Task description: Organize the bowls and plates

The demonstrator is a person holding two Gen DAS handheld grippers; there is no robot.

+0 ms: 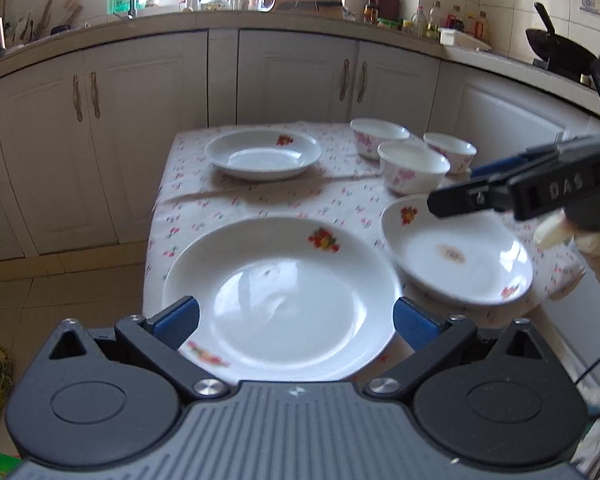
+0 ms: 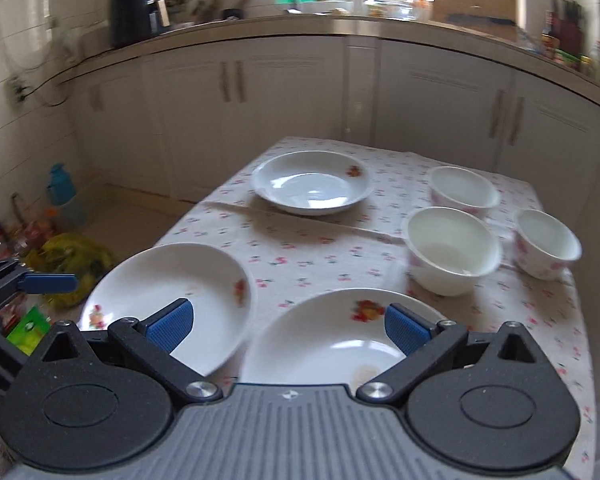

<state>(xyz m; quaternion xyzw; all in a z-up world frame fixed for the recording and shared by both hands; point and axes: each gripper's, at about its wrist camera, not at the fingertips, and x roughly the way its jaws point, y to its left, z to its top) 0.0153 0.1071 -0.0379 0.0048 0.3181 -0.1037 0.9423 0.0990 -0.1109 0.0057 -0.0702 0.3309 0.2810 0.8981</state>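
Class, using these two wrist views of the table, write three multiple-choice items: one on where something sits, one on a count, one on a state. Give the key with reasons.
1. Where do the small white bowls with pink flowers stand on the flowered tablecloth?
A. on its far right part
B. stacked in a plate
C. on the floor

2. How many shallow white plates with fruit prints are on the table?
A. one
B. three
C. five

3. In what state is the left hand-held gripper?
A. shut on a bowl
B. open, holding nothing
C. shut on a plate

Key: 1 A, the three bowls cluster at the far right, each standing on the cloth; 2 B, two plates lie near and one far; 3 B, its blue fingers are spread wide above the nearest plate with nothing clamped.
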